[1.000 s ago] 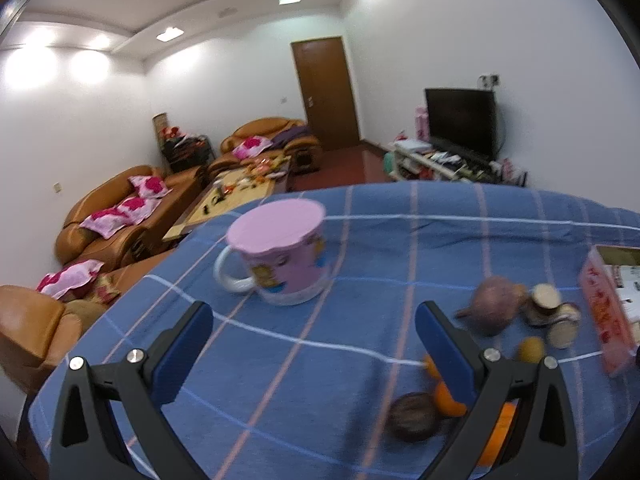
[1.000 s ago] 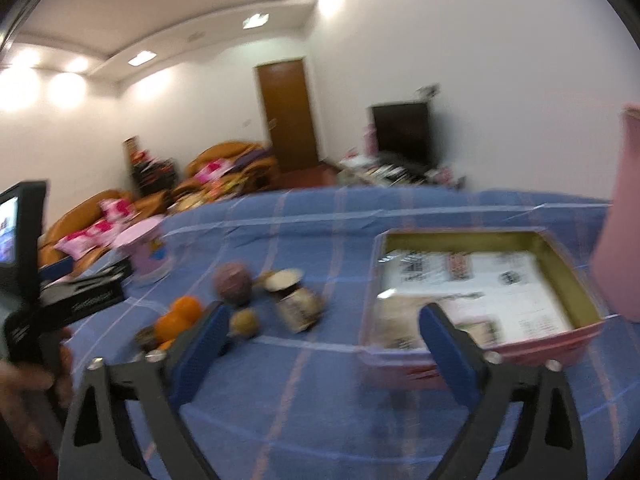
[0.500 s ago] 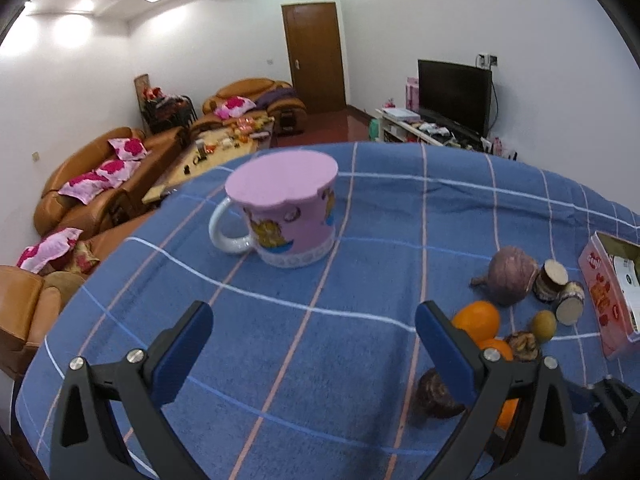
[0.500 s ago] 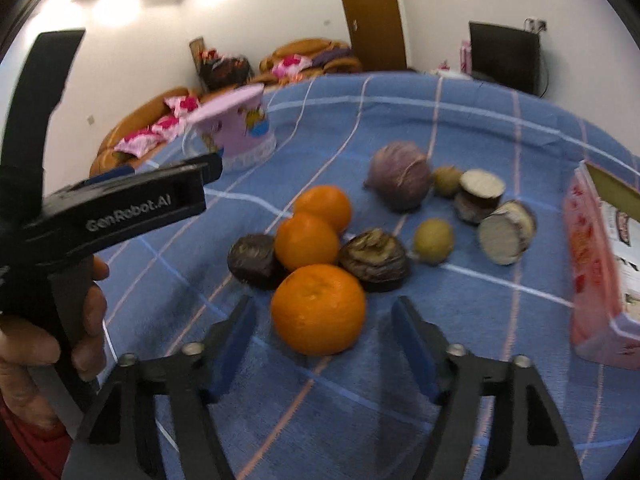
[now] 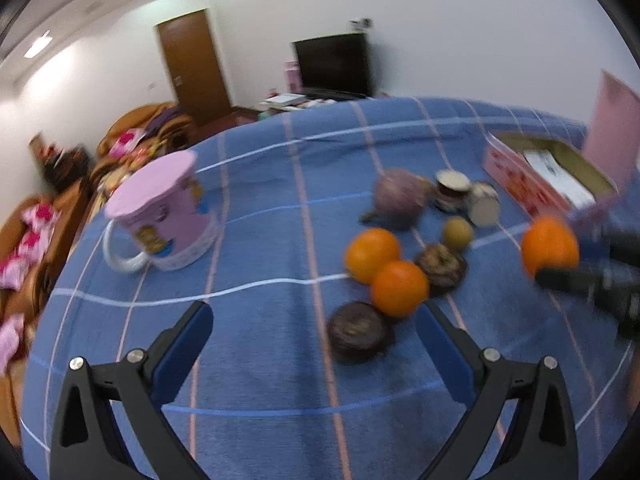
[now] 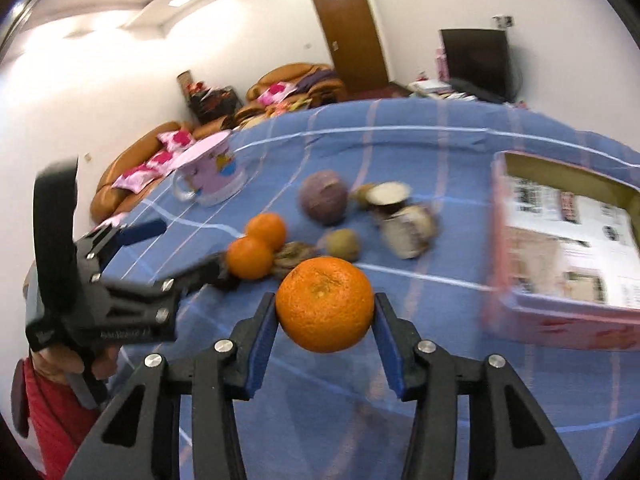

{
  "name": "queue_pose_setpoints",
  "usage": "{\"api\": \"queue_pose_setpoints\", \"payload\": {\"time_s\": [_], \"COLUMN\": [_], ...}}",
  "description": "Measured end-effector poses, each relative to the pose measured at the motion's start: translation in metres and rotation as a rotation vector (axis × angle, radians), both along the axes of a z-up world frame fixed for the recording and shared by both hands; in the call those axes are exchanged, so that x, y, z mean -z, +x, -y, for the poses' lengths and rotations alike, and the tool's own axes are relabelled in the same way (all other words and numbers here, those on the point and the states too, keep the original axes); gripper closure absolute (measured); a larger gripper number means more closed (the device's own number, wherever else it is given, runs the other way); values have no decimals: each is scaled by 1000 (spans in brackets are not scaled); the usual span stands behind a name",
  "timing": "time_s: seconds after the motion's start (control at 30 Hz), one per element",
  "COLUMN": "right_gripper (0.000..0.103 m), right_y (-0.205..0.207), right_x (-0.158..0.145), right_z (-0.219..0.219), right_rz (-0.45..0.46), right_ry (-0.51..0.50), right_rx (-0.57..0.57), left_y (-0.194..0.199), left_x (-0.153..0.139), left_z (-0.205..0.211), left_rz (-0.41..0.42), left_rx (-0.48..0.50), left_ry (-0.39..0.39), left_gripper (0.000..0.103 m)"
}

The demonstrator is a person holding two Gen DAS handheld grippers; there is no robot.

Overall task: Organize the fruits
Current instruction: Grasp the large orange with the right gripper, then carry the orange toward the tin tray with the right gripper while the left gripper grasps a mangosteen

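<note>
1. Since half a second ago, our right gripper [image 6: 325, 312] has been closing its jaws, and they now pinch the nearest orange [image 6: 325, 304] on both sides, carrying it clear of the blue striped worktop [image 6: 420, 360].
2. At the left, the pink mug [image 5: 160, 216] stands untouched, well apart from the fruit.
3. Our left gripper [image 5: 314, 344] hangs open and empty, with a dark round fruit [image 5: 358, 330] just ahead between its fingers.
4. Two oranges [image 5: 386, 270] remain touching each other in the middle cluster, beside a purple bulb [image 5: 398, 196] and a small yellow-green fruit [image 5: 458, 232].
5. At the right, the open pink box [image 6: 560, 248] waits near the held orange; we judge it the likely destination, so the first fruit is secured and the rest are not yet sorted.
</note>
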State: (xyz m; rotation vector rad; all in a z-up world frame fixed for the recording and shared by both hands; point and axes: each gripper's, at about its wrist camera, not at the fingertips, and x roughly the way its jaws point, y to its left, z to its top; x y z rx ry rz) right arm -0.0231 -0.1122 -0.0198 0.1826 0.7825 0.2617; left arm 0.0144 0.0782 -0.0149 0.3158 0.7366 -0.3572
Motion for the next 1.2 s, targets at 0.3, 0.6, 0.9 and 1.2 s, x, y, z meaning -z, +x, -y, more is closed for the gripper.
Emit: {"api": "queue_pose_setpoints", "payload": {"time_s": [0.3,0.6,0.9,1.2], "right_gripper": [54,54,54,54], "right_y": [-5,-10,-18,-29], "right_x": [3,4,-17,-34], "right_z": [34,23,47,102], "right_rz": [-35,-6,93,185], "right_ry": [17,-31,-12,-64], "right_rx": [61,38,120,232], "left_y": [15,14,11,-7], "left_x": [22,22,2,-23], "left_z": [13,8,-10,25], "left_rz": [-54,-107,-9,125], "left_rx": [24,69,-38,-94], "left_ry": [101,-6,-162,-231], "left_gripper": [17,62,62,62]}}
